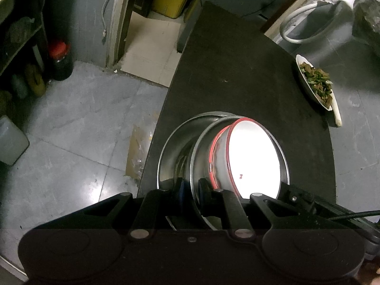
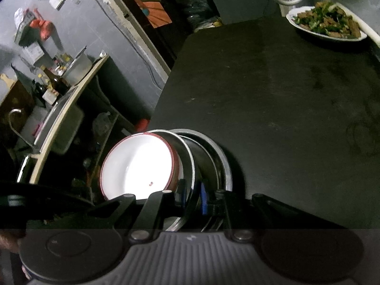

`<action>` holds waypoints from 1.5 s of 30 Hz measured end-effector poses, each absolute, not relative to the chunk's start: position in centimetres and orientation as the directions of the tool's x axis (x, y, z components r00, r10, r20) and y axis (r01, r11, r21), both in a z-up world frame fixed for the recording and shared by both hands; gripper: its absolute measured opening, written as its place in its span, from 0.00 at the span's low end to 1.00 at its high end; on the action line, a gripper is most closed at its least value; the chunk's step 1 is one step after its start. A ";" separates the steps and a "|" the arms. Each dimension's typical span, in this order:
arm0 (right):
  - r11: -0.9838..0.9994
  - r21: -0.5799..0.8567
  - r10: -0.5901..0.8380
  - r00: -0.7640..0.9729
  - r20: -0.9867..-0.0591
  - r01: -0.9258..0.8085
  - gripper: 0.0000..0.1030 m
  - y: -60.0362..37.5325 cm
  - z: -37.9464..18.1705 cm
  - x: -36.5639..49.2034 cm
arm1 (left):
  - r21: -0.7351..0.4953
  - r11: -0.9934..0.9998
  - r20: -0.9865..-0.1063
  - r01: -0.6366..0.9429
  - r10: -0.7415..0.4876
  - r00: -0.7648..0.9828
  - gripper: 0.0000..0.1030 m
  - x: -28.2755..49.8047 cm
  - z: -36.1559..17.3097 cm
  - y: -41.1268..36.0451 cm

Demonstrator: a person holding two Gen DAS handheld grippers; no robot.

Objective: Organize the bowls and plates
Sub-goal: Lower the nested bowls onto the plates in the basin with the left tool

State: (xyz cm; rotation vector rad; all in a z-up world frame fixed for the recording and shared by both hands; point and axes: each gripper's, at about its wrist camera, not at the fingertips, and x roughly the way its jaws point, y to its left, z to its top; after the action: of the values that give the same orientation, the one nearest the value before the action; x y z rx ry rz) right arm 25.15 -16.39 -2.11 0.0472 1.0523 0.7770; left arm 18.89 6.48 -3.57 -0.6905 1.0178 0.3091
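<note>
- The left gripper (image 1: 190,191) is clamped on the rim of a steel bowl (image 1: 201,156) — one blue-padded finger outside the wall, the other inside.
- The right gripper (image 2: 191,196) pinches the rim of the same steel bowl (image 2: 190,166) from the opposite side, jaws narrow on the thin metal.
- The bowl sits tilted inside a larger steel bowl (image 1: 171,147), which stands at the near left edge of the dark table (image 1: 237,71), just in front of both grippers.
- Nested in the gripped bowl is a white bowl with a red rim (image 1: 251,156); it is bare inside apart from a tiny red mark near its bottom, too small to read.
- At the far right edge of the table, well apart from the stack, lies a white plate (image 2: 299,27) heaped with brown and green cooked food (image 2: 332,21).
- No readable writing or brand shows on any dish.
</note>
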 end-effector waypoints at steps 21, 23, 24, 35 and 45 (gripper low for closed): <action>0.747 0.340 0.568 0.282 -0.773 -0.571 0.16 -16.3 -2.0 24.3 | -0.328 0.782 -0.862 -0.530 -0.020 0.506 0.19 19.2 -3.1 5.7; 0.749 0.335 0.564 0.285 -0.775 -0.572 0.16 -16.3 -2.1 24.3 | -0.324 0.786 -0.863 -0.527 -0.017 0.506 0.19 19.2 -3.1 5.7; 0.749 0.333 0.563 0.286 -0.775 -0.573 0.16 -16.3 -2.1 24.3 | -0.323 0.787 -0.862 -0.526 -0.016 0.506 0.19 19.2 -3.1 5.7; 0.753 0.301 0.551 0.310 -0.775 -0.585 0.19 -16.3 -1.9 24.0 | -0.308 0.797 -0.864 -0.520 -0.004 0.504 0.19 19.4 -3.0 5.5; 0.765 0.275 0.534 0.333 -0.777 -0.583 0.28 -16.7 -1.9 23.8 | -0.288 0.803 -0.867 -0.523 0.013 0.497 0.20 19.5 -2.9 5.2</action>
State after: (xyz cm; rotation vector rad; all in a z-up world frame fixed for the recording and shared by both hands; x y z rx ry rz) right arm 23.81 -16.72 -1.88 -0.0560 0.9918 0.7295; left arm 19.46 5.17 -2.90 -0.5717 1.0088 0.3462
